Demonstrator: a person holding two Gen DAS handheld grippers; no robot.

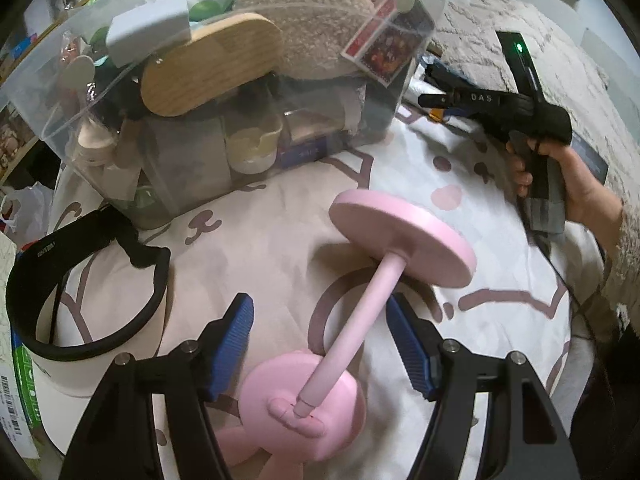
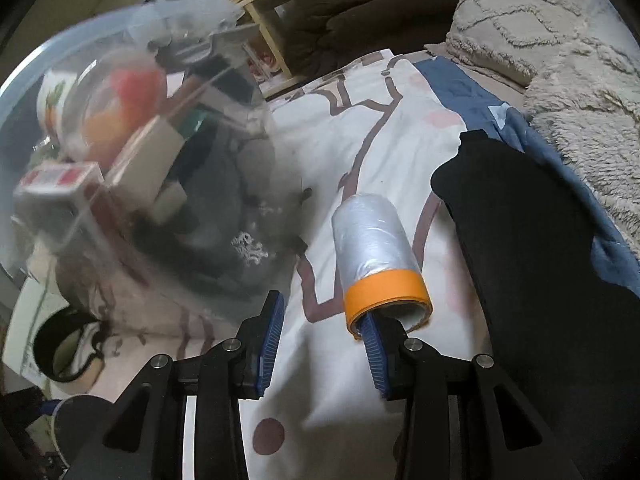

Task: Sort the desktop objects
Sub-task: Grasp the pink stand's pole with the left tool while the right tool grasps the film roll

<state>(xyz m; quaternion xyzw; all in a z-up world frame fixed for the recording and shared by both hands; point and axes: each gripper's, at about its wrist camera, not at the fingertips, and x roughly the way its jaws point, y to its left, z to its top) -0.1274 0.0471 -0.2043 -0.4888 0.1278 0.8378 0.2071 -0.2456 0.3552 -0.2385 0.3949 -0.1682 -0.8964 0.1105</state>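
A pink stand lies on the patterned bedsheet (image 1: 260, 240), with its round disc (image 1: 400, 240), thin stem (image 1: 360, 308) and rounded body (image 1: 304, 412). My left gripper (image 1: 322, 344) is open; the stem lies between its blue pads (image 1: 236, 344) and neither pad touches it. In the right wrist view, a roll of clear film with an orange tape band (image 2: 376, 256) sits at the tip of my right gripper (image 2: 320, 312). The right-hand finger (image 2: 372, 344) pokes into the roll's hollow end. The gap between the jaws is empty, so this gripper is open.
A clear plastic bin (image 1: 64, 120), (image 2: 48, 80) is packed with several items, among them a wooden piece (image 1: 208, 64) and a plush (image 1: 312, 20). A black-banded visor (image 1: 80, 300) lies left. A hand holds the right gripper (image 1: 430, 92). Black cloth (image 2: 540, 280) lies right.
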